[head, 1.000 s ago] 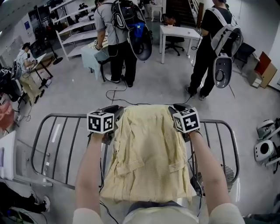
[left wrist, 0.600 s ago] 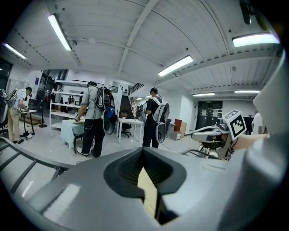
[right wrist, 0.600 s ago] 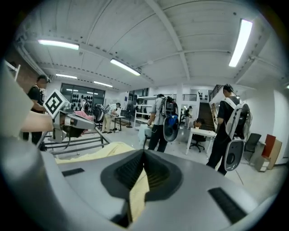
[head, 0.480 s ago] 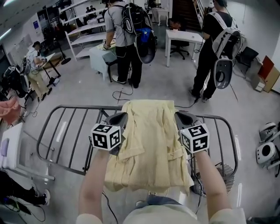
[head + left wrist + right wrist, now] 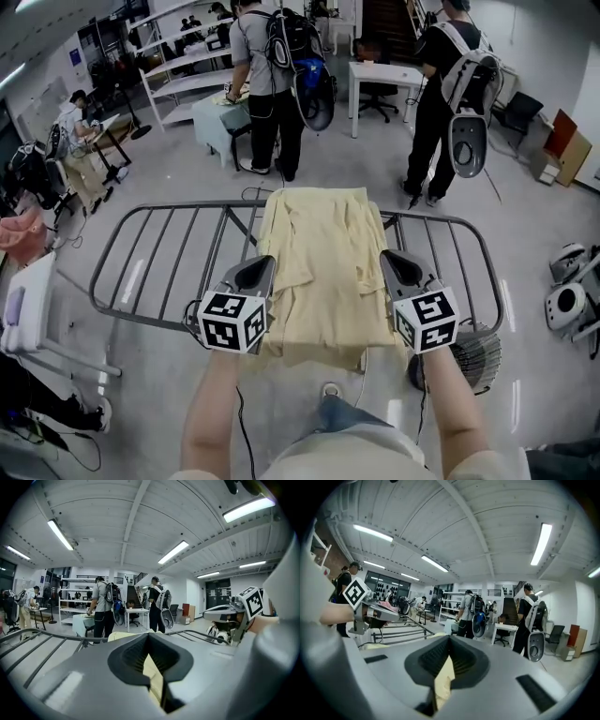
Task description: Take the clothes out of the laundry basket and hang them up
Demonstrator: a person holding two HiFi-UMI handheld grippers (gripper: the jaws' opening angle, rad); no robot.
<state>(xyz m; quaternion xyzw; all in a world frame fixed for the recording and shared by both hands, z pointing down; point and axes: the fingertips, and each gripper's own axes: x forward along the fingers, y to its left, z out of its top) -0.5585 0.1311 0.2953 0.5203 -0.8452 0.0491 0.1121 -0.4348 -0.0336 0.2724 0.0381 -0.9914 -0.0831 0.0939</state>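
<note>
We see a shirt point(image 5: 323, 272) of pale yellow cloth, matt, with a fine woven grain. The rack point(image 5: 141, 313) is grey metal tubing, smooth and dull. On the left gripper point(image 5: 262, 264) and the right gripper point(image 5: 390, 259) the jaws are smooth matt grey plastic with ribbed black lining. The floor point(image 5: 356, 159) is smooth and faintly glossy, with soft reflections.

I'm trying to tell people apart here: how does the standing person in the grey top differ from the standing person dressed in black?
The person in the grey short-sleeved top stands over a draped pale green cloth; the person in black clothes stands beside a white desk. The first's backpack pod is dark with blue; the second's pod is grey. Both face away and wear backpacks.
</note>
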